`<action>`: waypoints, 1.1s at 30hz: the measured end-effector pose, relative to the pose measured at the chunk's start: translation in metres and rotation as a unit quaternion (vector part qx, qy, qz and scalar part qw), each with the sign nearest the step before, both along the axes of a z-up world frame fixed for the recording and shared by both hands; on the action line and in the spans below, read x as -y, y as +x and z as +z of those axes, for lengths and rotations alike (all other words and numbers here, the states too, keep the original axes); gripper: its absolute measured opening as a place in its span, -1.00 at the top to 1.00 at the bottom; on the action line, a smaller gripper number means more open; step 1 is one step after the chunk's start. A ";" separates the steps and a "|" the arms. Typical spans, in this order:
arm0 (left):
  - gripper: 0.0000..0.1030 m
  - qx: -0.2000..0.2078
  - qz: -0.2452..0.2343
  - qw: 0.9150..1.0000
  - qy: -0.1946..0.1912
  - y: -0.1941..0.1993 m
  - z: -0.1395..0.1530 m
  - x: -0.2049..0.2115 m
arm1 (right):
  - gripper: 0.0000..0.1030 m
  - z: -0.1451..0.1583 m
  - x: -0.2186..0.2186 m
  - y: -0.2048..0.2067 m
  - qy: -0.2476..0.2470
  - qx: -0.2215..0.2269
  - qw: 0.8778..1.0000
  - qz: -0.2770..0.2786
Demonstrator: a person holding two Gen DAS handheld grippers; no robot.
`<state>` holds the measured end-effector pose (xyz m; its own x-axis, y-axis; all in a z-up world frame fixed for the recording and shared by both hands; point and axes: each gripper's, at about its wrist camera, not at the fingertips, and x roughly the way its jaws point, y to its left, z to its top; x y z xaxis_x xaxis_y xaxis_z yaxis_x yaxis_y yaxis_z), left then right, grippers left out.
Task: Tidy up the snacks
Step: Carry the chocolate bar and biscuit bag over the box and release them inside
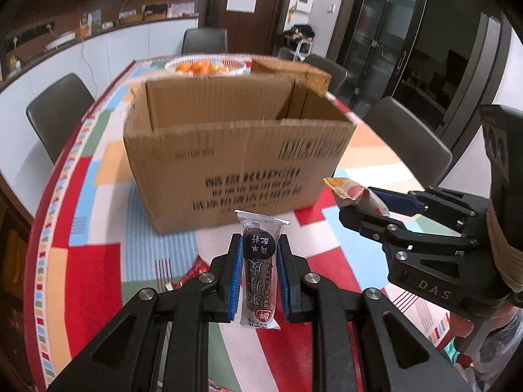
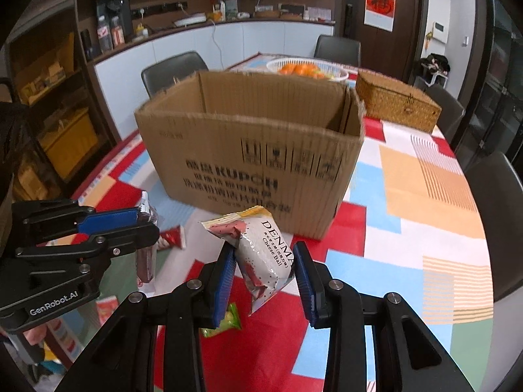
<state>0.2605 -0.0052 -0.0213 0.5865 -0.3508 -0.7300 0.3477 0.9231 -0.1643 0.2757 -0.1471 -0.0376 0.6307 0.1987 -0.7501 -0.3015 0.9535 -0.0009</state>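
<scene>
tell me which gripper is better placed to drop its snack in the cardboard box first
Right, marginally. The right gripper holds the cheese ball packet nearer the cardboard box; the left gripper with its dark snack bar sits slightly farther back.

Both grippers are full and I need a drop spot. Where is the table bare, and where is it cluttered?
Bare tablecloth lies right of the cardboard box, in front of the wicker box. Crowded: the near-left area by the left gripper, with a red packet and green packet.
</scene>
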 end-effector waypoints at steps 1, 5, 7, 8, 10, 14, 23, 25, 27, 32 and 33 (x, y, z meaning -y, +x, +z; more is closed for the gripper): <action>0.60 0.007 0.000 1.000 -0.002 -0.001 0.006 -0.001 | 0.28 0.004 0.001 0.000 0.003 0.005 1.000 -0.001; 0.60 0.036 -0.001 0.999 -0.005 -0.002 0.029 -0.002 | 0.28 0.020 0.001 -0.001 0.018 0.027 0.999 -0.005; 0.60 0.051 -0.001 0.999 -0.007 -0.002 0.040 -0.002 | 0.29 0.030 0.002 -0.001 0.026 0.040 0.999 -0.007; 0.60 0.059 -0.001 0.998 -0.007 0.000 0.046 -0.002 | 0.28 0.034 0.003 0.000 0.029 0.045 0.999 -0.009; 0.60 0.076 0.000 0.997 -0.008 0.002 0.058 -0.003 | 0.28 0.042 0.004 0.002 0.035 0.057 0.998 -0.011; 0.60 0.103 0.003 0.995 -0.009 0.011 0.079 -0.003 | 0.28 0.060 0.005 0.008 0.047 0.080 0.996 -0.016; 0.60 0.138 0.012 0.990 -0.002 0.047 0.112 -0.006 | 0.28 0.092 0.004 0.034 0.063 0.111 0.992 -0.024; 0.60 0.138 0.015 0.990 -0.001 0.057 0.113 -0.008 | 0.28 0.095 0.003 0.041 0.065 0.112 0.991 -0.026; 0.60 0.136 0.017 0.991 0.001 0.067 0.115 -0.008 | 0.28 0.098 0.002 0.051 0.063 0.112 0.991 -0.027; 0.60 0.123 0.026 0.992 0.008 0.091 0.110 -0.009 | 0.28 0.099 -0.001 0.071 0.054 0.106 0.992 -0.033; 0.60 0.120 0.033 0.992 0.009 0.098 0.108 -0.011 | 0.28 0.099 -0.002 0.074 0.051 0.104 0.993 -0.034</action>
<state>0.3587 0.0056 0.0871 0.7652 -0.2945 -0.5725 0.3143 0.9470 -0.0671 0.3499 -0.1454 0.0609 0.7849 0.2176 -0.5802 -0.2390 0.9702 0.0405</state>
